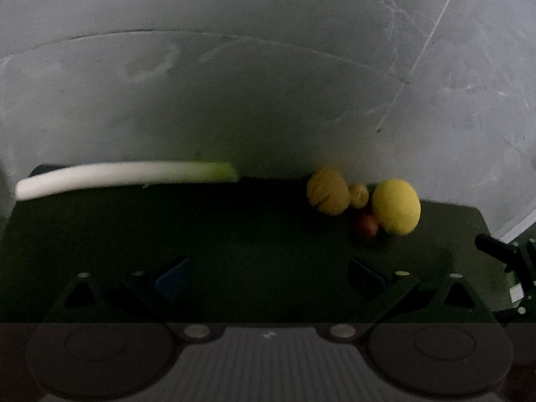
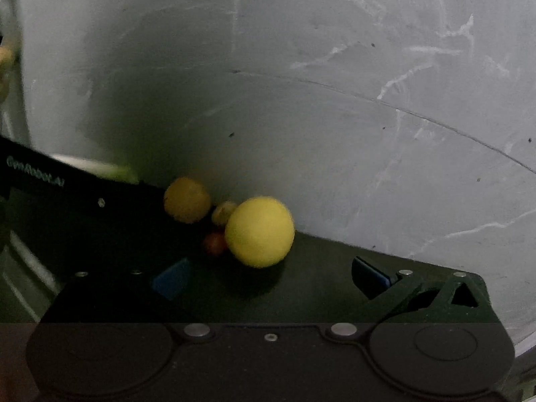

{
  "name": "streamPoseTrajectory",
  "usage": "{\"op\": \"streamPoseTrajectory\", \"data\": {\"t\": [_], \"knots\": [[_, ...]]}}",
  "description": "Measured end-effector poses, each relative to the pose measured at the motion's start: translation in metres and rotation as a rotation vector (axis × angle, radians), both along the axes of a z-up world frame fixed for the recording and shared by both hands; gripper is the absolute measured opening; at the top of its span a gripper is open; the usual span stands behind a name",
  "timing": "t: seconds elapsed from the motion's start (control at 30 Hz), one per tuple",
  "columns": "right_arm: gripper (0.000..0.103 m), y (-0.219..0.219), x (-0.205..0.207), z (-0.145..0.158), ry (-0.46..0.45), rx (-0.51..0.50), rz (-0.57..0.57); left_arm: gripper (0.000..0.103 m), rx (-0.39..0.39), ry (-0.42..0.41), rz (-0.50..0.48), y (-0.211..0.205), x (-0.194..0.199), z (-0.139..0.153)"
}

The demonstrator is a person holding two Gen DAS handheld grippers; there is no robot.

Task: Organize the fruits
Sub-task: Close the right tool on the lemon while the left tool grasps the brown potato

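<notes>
A cluster of fruit lies at the back of a dark mat (image 1: 234,234) against the wall: a big yellow round fruit (image 1: 396,206) (image 2: 259,231), a darker ribbed yellow fruit (image 1: 327,191) (image 2: 187,199), a small yellow one (image 1: 359,195) (image 2: 222,212) and a small reddish-brown one (image 1: 365,225) (image 2: 215,243). A leek (image 1: 124,178) lies at the back left, partly hidden in the right wrist view (image 2: 100,167). My left gripper (image 1: 268,276) is open and empty, short of the fruit. My right gripper (image 2: 269,278) is open and empty, with the big yellow fruit just ahead of its fingertips.
A grey scratched wall (image 1: 268,83) stands right behind the mat. The left gripper's body (image 2: 67,194) crosses the left side of the right wrist view. The right gripper's finger (image 1: 495,246) shows at the left wrist view's right edge.
</notes>
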State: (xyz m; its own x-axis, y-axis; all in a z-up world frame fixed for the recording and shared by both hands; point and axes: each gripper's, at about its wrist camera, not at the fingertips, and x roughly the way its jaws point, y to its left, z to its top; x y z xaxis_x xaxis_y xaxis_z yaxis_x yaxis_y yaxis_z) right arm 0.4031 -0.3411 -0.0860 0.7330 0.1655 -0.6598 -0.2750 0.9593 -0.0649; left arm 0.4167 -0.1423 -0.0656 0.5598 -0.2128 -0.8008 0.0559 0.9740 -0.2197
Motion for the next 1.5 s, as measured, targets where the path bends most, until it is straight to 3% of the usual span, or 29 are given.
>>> {"op": "streamPoseTrajectory", "data": {"t": [0.27, 0.7, 1.07, 1.27, 1.5], "knots": [[0.100, -0.005, 0.025, -0.004, 0.007, 0.051, -0.022, 0.102, -0.042, -0.003, 0.027, -0.015, 0.039, -0.008], [0.086, -0.004, 0.040, -0.015, 0.041, 0.073, -0.001, 0.102, -0.062, 0.015, 0.017, -0.034, 0.072, -0.023], [0.077, -0.013, 0.043, -0.020, 0.052, 0.103, 0.014, 0.081, -0.073, 0.033, 0.019, -0.043, 0.077, -0.032], [0.062, -0.023, 0.044, -0.019, 0.073, 0.154, 0.025, 0.066, -0.064, 0.031, -0.021, -0.047, 0.079, -0.034], [0.062, -0.029, 0.045, -0.018, 0.071, 0.160, 0.023, 0.047, -0.087, 0.034, -0.037, -0.052, 0.081, -0.036]]}}
